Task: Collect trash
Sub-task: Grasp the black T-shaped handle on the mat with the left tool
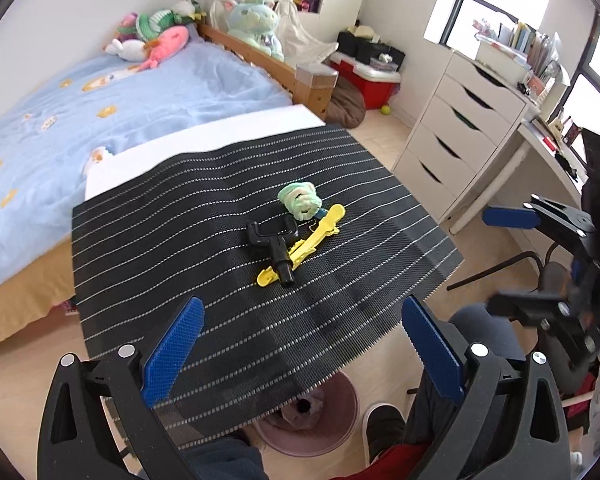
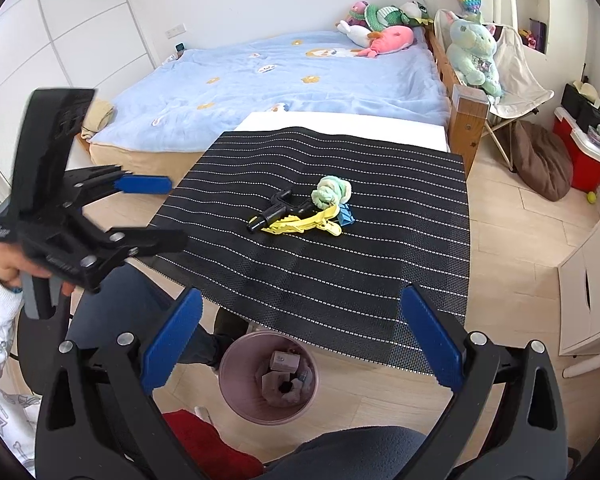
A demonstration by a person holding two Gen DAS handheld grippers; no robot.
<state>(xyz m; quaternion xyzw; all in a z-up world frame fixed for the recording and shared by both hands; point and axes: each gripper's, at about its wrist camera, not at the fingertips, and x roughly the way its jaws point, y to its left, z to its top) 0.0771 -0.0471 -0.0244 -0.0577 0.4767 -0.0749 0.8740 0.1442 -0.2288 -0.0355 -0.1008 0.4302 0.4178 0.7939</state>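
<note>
A black striped mat [image 1: 180, 240] [image 2: 360, 272] covers a small table. On it lie a crumpled green cloth [image 1: 300, 200] [image 2: 332, 192], a black toy gun [image 1: 274, 244] [image 2: 280, 208], a yellow plastic clip [image 1: 312, 240] [image 2: 300, 226] and a small blue piece [image 2: 346, 218]. A pink trash bin [image 2: 268, 376] [image 1: 328, 420] holding several scraps stands on the floor below the mat's near edge. My left gripper [image 1: 300, 344] [image 2: 156, 208] is open and empty near the mat's front edge. My right gripper [image 2: 300, 344] [image 1: 508, 260] is open and empty above the bin.
A bed with a blue blanket [image 1: 100, 112] [image 2: 300, 76] and plush toys stands behind the table. A white drawer unit [image 1: 456, 128] and desk stand at the right. A brown beanbag [image 2: 540, 160] and red cooler [image 2: 580, 156] sit on the floor.
</note>
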